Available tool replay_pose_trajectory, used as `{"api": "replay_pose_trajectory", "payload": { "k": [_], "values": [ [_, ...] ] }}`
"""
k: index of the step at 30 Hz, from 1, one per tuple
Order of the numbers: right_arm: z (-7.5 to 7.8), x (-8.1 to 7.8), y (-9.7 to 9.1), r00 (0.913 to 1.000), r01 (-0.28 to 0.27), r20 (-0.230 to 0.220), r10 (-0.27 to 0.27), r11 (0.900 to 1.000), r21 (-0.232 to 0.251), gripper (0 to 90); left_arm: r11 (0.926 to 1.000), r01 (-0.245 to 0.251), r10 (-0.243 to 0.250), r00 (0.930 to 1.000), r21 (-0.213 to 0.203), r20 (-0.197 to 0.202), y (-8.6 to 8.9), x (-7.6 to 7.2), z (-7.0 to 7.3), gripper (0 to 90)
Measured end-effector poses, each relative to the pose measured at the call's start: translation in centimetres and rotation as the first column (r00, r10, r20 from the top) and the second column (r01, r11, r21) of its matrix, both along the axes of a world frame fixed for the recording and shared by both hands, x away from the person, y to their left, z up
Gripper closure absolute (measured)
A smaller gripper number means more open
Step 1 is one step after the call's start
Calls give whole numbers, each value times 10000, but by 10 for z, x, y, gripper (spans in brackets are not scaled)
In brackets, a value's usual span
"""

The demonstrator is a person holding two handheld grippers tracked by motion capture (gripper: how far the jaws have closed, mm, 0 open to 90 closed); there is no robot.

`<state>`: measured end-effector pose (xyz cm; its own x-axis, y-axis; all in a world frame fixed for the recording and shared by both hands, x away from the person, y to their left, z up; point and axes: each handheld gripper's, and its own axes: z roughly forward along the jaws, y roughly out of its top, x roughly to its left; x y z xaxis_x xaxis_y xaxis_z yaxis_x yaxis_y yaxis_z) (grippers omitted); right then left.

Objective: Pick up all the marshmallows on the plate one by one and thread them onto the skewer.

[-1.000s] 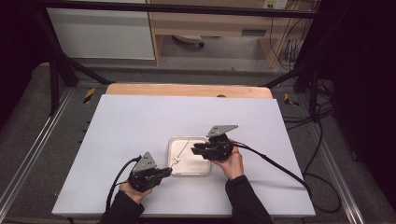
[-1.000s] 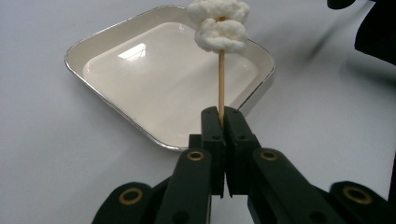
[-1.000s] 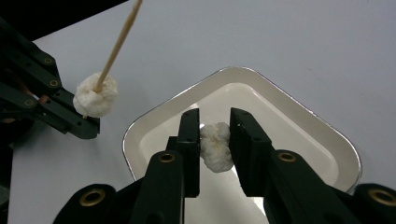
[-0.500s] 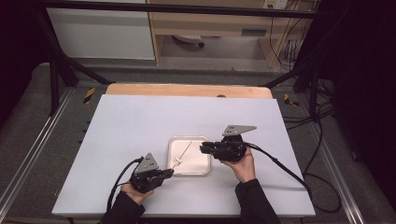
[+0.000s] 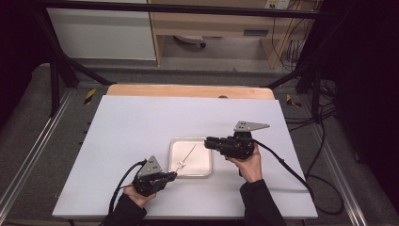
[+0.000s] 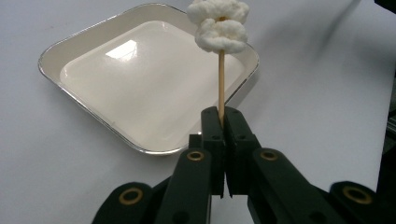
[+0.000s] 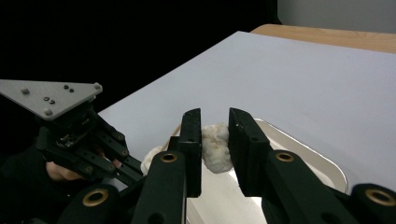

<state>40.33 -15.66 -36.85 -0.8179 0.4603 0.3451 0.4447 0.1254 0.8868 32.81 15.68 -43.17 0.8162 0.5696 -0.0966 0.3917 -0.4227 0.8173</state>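
Right gripper drew back off white table.

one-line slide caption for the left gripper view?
Left gripper shut on a wooden skewer bearing two white puffy pieces, above a white square tray.

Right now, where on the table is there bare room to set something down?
The white table top is bare from the wooden strip down to the shallow square white tray, and along its left side. It is crowded near the tray, where both hand-held grippers work.
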Motion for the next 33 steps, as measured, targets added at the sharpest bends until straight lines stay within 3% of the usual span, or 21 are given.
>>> {"api": "replay_pose_trajectory", "payload": {
  "k": [10, 33],
  "values": [
    [5, 2, 11, 9990, -397, -174, 408, 9973, 619, 757, 9999, 90, -90, 10000, 45, 37, -2, -1, 0, 877],
    [-8, 5, 24, 9924, -783, -866, 870, 9920, 994, 761, 9998, 120, -121, 9999, 157, 37, -2, -1, -2, 879]
  ]
}}
